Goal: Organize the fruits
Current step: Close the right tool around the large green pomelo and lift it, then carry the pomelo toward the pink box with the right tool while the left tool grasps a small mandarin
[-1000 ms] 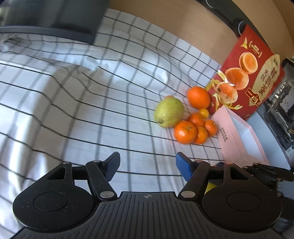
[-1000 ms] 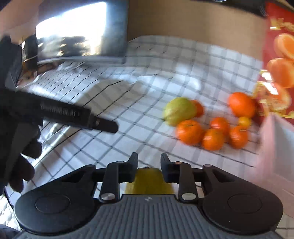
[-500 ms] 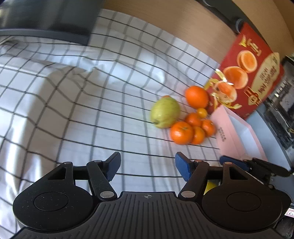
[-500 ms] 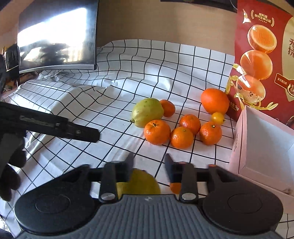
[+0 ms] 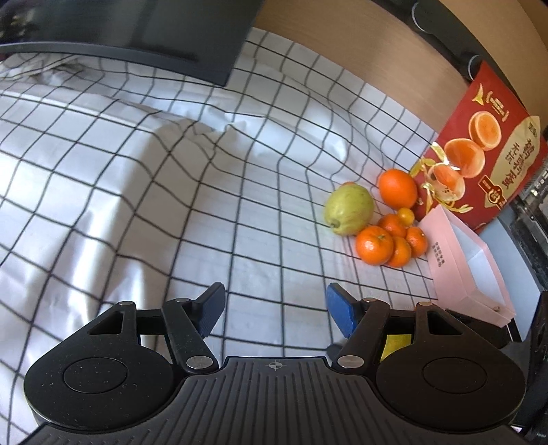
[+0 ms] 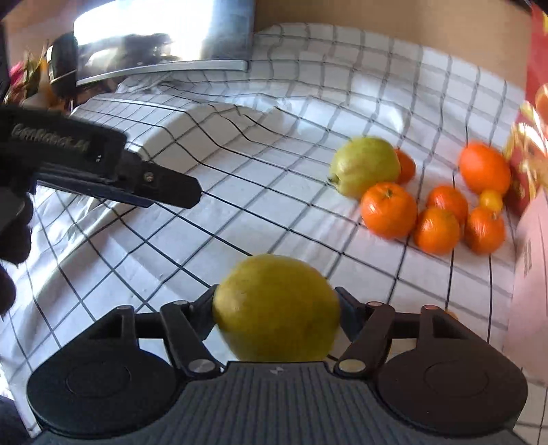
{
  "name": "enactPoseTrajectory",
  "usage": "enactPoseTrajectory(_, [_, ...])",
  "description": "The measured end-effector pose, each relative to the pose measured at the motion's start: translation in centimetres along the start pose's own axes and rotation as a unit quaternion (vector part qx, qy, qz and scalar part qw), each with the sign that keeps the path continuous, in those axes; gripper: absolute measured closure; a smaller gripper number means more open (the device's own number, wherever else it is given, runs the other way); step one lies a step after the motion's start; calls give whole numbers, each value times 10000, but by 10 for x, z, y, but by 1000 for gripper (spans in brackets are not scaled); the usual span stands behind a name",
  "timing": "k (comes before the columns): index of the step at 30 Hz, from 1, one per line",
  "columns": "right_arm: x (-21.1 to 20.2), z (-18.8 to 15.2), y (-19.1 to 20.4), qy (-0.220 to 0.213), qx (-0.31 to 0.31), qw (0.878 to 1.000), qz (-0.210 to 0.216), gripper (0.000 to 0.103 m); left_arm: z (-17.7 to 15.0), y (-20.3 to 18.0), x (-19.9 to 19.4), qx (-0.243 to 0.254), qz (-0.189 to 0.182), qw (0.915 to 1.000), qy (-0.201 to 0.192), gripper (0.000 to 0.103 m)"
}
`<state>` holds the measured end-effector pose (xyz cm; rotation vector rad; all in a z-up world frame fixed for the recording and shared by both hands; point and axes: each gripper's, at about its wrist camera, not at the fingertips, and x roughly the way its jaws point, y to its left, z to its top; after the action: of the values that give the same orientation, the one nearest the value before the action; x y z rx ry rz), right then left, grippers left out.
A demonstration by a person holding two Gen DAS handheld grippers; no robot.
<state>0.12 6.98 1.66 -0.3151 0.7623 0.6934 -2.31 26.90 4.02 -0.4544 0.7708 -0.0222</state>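
Gaping empty left tongs [image 5: 274, 309], right tongs [image 6: 275, 308] just opening around lemon [image 6: 275, 308], tangerines [image 6: 388, 209] and pink box [image 5: 465, 267] beyond.

The left gripper [image 5: 274, 308] hangs over a white cloth with a black grid pattern [image 5: 137, 205], its two blue-padded fingers [image 5: 212, 308] standing wide apart with only rumpled cloth between them. Farther off, toward the right, lies a cluster of fruit — a yellow-green pear-shaped fruit [image 5: 349, 209], a large round orange [image 5: 397, 189] beyond it, several small mandarins [image 5: 374, 244] bunched together and one tiny yellow-orange fruit [image 5: 406, 216] among them. Just right of the mandarins stands an open pale pink cardboard box [image 5: 445, 250] — behind it leans a red package printed with orange halves [image 5: 486, 150]. A dark flat panel [image 5: 144, 30] rests at the cloth's far edge.
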Motion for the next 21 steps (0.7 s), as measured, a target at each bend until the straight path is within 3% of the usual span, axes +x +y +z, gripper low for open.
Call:
enactPoseTrajectory(10, [-21, -10, -7, 1, 209, 9993, -310, 39, -12, -10, 19, 235, -172, 9987, 426, 32])
enactPoseTrajectory(16, [-59, -32, -47, -81, 862, 9917, -947, 39, -14, -55, 42, 815, -643, 9925, 649, 33])
enactPoseTrajectory(21, [-89, -59, -91, -103, 1496, 9743, -1683, 39, -18, -97, 58, 1412, -955, 9824, 769, 33])
